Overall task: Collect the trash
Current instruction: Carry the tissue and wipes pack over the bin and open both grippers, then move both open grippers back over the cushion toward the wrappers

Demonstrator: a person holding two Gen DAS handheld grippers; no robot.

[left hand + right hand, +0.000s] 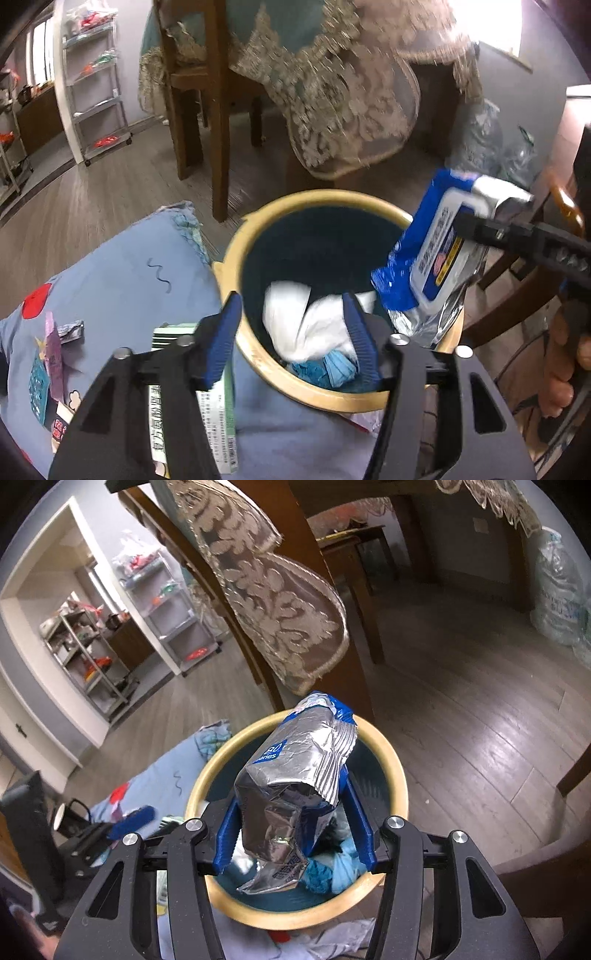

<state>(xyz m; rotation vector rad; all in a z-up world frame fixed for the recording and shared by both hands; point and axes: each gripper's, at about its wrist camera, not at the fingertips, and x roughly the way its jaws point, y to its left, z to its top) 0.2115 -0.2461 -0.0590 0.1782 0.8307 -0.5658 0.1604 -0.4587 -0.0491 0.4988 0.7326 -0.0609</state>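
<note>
right jaws (291, 827) pinch crinkled foil wipes pack (295, 775).

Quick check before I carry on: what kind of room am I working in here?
Most likely a home dining room: a wooden chair beside a table draped with a lace tablecloth, wood-plank floor, and a metal storage shelf by the doorway.

A wooden chair (199, 110) stands on the grey plank floor (461, 709), a lace-edged cloth (351, 110) draped over the table beside it. Far left, a metal shelf rack on wheels (98, 88) holds red and green items (too small to name). On the far right, clear plastic bags (557, 602) lean against the wall.
</note>
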